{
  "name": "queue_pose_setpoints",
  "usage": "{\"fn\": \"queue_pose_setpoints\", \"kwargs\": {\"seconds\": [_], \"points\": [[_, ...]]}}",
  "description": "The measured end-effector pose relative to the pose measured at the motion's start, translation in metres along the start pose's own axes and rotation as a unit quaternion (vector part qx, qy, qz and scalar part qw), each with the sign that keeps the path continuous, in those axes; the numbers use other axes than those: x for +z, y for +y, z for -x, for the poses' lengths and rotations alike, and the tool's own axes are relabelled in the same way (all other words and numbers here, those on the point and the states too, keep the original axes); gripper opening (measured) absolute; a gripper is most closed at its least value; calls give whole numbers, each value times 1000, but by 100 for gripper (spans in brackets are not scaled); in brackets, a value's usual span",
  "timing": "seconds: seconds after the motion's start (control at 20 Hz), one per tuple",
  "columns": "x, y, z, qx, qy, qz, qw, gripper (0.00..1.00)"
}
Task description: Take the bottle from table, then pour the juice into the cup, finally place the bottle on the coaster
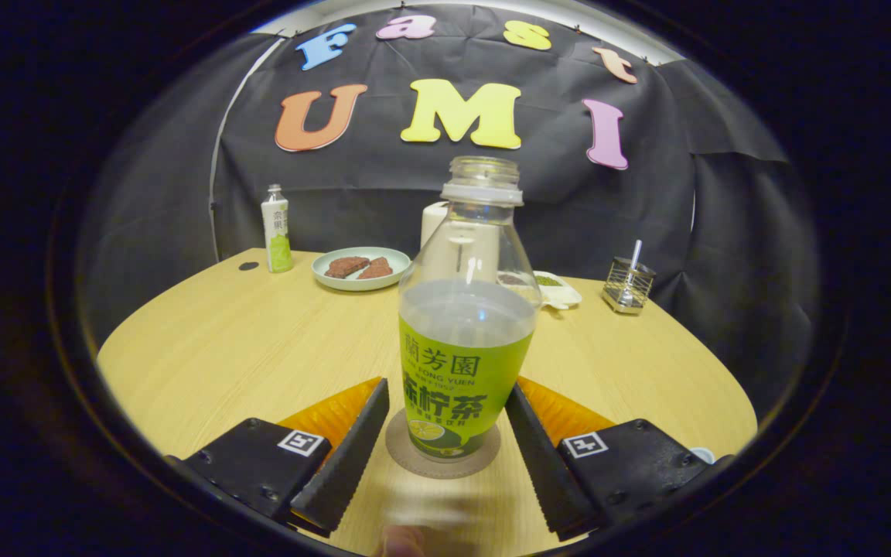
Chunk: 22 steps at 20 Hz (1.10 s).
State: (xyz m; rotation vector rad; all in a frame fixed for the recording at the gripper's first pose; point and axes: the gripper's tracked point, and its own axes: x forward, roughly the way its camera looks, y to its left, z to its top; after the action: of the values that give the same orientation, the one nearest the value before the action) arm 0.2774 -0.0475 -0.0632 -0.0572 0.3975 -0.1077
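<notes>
Tool (443, 449) held level, spread, fingers apparently clear of the upright bottle (464, 363) on the coaster (403, 452).

Staged recording booth dressed as dining corner, not real home. Creased black cloth wall (384, 201) hangs behind round light wooden table (244, 348). On table: pale green plate of brown biscuits (360, 268), small white-and-green drink carton (277, 230), wire mesh holder with straw (628, 285), capless clear bottle with green label (467, 340) upright on round brown coaster (442, 449).
</notes>
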Motion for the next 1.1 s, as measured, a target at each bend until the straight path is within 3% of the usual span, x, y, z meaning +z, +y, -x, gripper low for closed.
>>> {"fn": "queue_pose_setpoints", "kwargs": {"seconds": [0.55, 1.1], "points": [[19, 13, 85, 3, -54, 25, 998, 100], [43, 36, 212, 31, -121, -28, 992, 100]]}}
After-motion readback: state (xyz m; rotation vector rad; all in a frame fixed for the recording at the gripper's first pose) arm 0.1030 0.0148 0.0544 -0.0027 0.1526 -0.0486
